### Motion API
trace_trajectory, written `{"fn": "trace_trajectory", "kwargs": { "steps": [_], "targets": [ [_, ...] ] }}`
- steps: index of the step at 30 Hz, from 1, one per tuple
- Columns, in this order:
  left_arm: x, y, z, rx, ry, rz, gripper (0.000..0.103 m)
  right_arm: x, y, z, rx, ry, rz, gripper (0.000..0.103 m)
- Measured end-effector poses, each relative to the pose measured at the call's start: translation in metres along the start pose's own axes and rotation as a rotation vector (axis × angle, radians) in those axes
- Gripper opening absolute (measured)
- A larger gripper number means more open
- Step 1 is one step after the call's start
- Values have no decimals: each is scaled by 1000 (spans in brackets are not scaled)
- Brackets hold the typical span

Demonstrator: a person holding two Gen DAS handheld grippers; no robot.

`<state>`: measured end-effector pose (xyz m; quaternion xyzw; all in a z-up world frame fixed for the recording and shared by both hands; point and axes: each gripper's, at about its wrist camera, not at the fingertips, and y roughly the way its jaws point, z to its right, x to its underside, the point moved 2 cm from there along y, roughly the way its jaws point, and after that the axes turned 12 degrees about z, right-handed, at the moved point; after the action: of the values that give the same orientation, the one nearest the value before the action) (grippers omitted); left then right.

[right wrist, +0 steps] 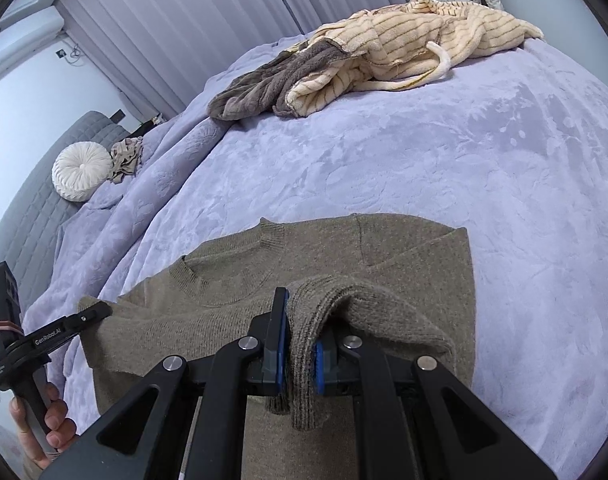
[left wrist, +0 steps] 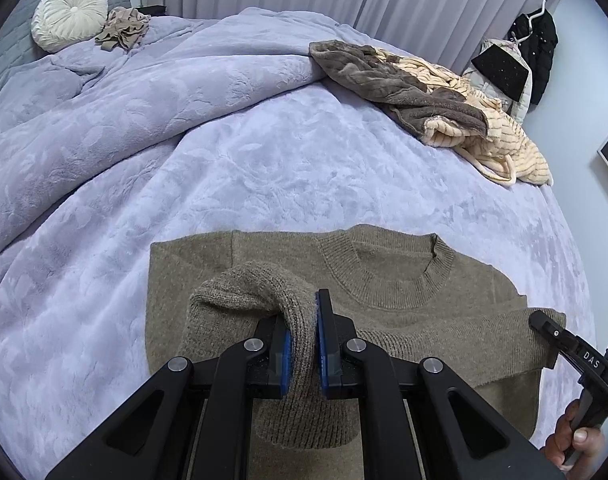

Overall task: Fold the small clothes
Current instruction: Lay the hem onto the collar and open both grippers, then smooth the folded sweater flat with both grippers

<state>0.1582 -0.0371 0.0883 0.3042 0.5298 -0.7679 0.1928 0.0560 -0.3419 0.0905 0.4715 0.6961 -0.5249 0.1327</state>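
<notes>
A brown knit sweater [left wrist: 403, 300] lies flat on the lavender bed blanket [left wrist: 244, 168], neckline away from me. My left gripper [left wrist: 304, 320] is shut on the sweater's left sleeve cuff [left wrist: 260, 284], held over the sweater's body. My right gripper [right wrist: 302, 328] is shut on the right sleeve cuff [right wrist: 343, 300], also folded over the body [right wrist: 224, 320]. Each gripper shows in the other view: the right one [left wrist: 543, 322] at the sweater's right edge, the left one [right wrist: 100, 312] at its left edge.
A heap of brown and cream striped fleece clothes [left wrist: 443, 100] lies at the far right of the bed. A white round cushion [left wrist: 70, 14] and a crumpled tan garment [left wrist: 124, 28] sit by the grey headboard. Curtains hang behind; coats [left wrist: 535, 40] hang on the wall.
</notes>
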Motion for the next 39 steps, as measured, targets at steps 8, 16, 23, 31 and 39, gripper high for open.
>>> {"fn": "trace_trajectory", "kwargs": {
  "steps": [8,16,23,31,39],
  "targets": [
    [7,59,-11,-40,20,-96,13,2,40,19,49,56,-65,15],
    [5,65,-32,70,-157,-102,102,-5,49,26,-22,151,-70,69],
    [4,39,-37,113,-131,-77,101,-12,21,23,-6,88,-8,74],
    [25,24,10,165,106,-37,102,10,34,-24,91,-370,-39,74],
    [9,53,40,102,166,-11,102,16,76,-37,149,-526,-96,74]
  ]
}}
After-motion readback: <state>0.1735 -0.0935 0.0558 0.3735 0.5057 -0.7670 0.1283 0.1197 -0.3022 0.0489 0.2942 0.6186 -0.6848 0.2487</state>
